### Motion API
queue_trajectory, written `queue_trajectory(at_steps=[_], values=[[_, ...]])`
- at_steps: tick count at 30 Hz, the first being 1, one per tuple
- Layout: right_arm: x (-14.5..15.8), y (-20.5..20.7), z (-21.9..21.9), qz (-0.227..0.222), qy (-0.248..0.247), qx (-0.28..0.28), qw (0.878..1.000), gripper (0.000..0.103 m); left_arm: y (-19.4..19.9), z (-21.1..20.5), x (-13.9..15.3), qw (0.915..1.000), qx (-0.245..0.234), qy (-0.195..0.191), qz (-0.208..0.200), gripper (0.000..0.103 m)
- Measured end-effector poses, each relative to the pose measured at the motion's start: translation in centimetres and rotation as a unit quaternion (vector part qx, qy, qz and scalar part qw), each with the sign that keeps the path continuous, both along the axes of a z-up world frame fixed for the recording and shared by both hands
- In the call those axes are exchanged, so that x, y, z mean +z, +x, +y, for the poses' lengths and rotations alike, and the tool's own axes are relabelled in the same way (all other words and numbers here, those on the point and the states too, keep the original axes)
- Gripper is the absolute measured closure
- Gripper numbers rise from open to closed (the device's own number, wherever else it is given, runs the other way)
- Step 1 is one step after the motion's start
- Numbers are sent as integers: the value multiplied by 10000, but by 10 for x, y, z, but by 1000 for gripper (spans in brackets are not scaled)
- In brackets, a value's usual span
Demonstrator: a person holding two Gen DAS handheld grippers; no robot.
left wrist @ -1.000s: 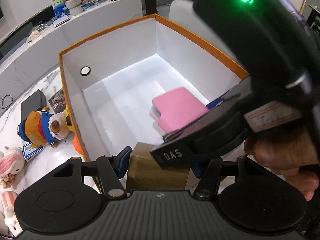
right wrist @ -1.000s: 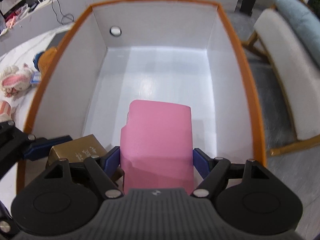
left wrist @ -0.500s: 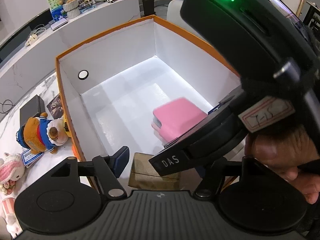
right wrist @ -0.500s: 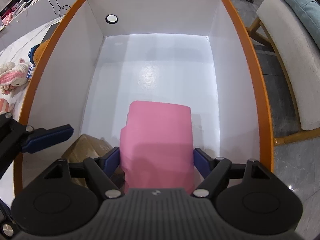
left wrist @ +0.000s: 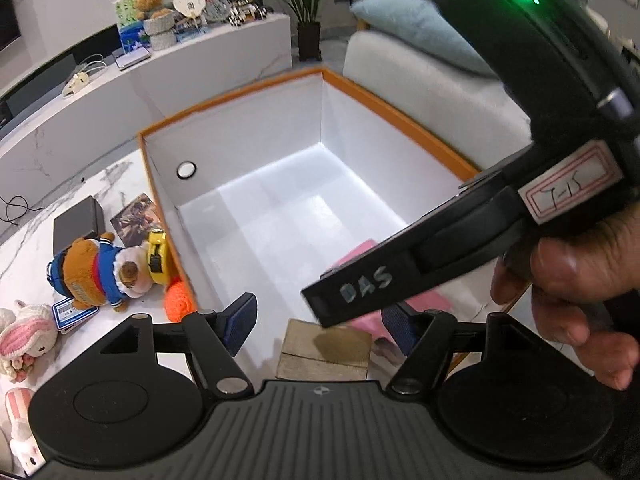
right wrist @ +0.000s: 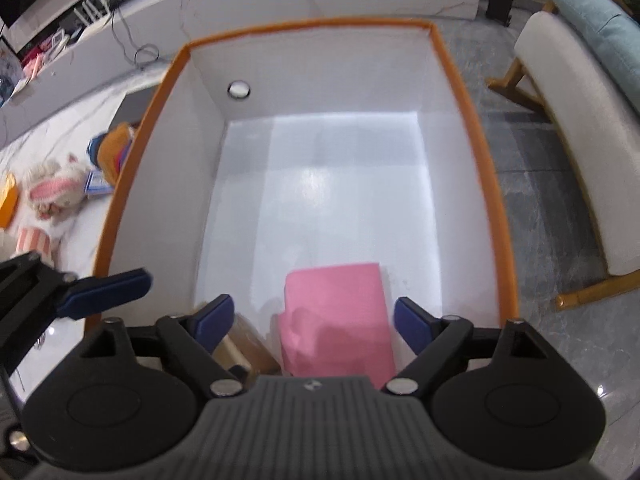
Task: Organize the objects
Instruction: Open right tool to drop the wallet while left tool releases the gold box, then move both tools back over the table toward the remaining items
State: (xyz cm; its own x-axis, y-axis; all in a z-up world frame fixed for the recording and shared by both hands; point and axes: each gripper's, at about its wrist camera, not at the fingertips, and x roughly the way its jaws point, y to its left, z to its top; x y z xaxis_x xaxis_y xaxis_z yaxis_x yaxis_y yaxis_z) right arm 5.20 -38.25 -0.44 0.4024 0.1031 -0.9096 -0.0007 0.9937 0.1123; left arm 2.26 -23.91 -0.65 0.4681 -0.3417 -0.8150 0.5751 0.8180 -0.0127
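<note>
right wrist: opening tongs (right wrist: 314, 312) above pink box (right wrist: 336, 316).

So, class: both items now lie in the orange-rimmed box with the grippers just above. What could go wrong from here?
1. The right gripper, jaws opening, straddles the pink box; lifting crookedly could snag it.
2. The left gripper, also opening over the gold box, sits close under the right one; they may collide.

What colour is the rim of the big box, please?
Orange, running round the top edge of the white-walled box; the right wrist view shows it best.
</note>
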Motion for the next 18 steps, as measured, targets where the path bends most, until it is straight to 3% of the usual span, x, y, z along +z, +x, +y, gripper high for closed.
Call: queue_trajectory(at_steps=[8,12,18], values=[[19,3,-6,-438,-10,-253,9987,10,3,40,22,9976,450,-463,-263,22],[25,5,-2,-547,46,-235,9982,10,2,70,39,9919,745,-934,-441,22],[35,4,15,-836,198,-64,9963,10,7,112,45,9886,1187,-711,-594,20]])
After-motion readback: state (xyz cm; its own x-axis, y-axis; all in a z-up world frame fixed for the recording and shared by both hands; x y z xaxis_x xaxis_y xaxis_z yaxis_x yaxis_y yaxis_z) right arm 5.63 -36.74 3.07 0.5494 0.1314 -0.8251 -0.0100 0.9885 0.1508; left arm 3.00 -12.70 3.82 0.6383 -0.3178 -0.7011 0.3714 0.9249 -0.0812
